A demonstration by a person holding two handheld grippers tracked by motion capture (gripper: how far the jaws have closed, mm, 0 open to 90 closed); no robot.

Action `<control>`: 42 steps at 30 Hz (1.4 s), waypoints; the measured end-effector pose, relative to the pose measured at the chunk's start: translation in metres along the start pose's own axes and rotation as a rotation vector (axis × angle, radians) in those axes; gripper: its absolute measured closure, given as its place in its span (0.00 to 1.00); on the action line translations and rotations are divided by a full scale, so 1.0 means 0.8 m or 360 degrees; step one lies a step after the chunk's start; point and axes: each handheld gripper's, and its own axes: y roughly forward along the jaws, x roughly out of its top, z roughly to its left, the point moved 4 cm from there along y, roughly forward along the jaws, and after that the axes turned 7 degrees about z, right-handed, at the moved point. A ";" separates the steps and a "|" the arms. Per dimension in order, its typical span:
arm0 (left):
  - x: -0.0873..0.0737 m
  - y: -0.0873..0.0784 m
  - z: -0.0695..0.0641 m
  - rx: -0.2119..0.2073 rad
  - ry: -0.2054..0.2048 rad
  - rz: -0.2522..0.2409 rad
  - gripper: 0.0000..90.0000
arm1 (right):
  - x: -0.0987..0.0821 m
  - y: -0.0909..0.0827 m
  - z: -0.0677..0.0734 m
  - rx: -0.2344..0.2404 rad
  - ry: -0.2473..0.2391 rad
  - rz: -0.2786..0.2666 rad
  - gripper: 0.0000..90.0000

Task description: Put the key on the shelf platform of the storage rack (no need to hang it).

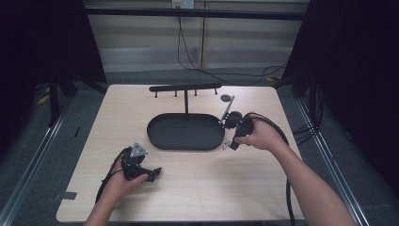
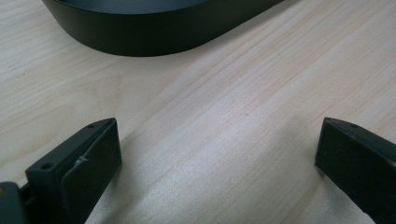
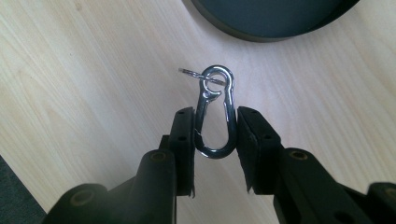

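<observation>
Left gripper (image 1: 153,173) sits low on the near left part of the table (image 1: 197,197), held in the person's left hand (image 1: 120,183), jaws pointing right across the wood. In the left gripper view its jaws stand spread wide, bare wood between them, nothing held. Its cable loops off toward the near table edge.

Centre: black oval tray (image 1: 160,139) lies flat on the table, looks empty as far as the high view shows. Its dark wall (image 2: 140,39) also shows at the top of the left gripper view, apart from the left jaws. Behind the tray a black T-shaped rack (image 1: 186,87) stands upright, thin post, crossbar with small pegs hanging under it. A small dark round disc (image 1: 226,98) lies flat on the table right of the rack.

Right: right gripper (image 1: 229,145) is in the person's right hand (image 1: 256,134), just beside the tray's right end, above the table. Its jaws pinch a silver carabiner clip (image 3: 215,114) by its long sides, one pad on each side, clip lengthwise along the jaws. A small split ring (image 3: 196,74) hangs through the clip's eye at the far end. Clip is clear of the wood, tray rim (image 3: 243,32) just beyond it. Thick cable runs from the gripper along the right forearm.
</observation>
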 end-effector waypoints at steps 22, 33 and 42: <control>0.000 0.000 0.000 -0.0002 0.0000 0.0003 0.00 | 0.025 -0.017 -0.006 -0.0022 0.0001 -0.0044 0.76; 0.000 0.000 0.000 -0.0001 0.0000 0.0003 0.00 | 0.044 -0.025 -0.008 -0.0025 0.0000 -0.0075 0.76; 0.000 -0.001 0.000 -0.0007 0.0004 0.0013 0.00 | 0.064 -0.026 -0.007 -0.0023 -0.0030 -0.0058 0.76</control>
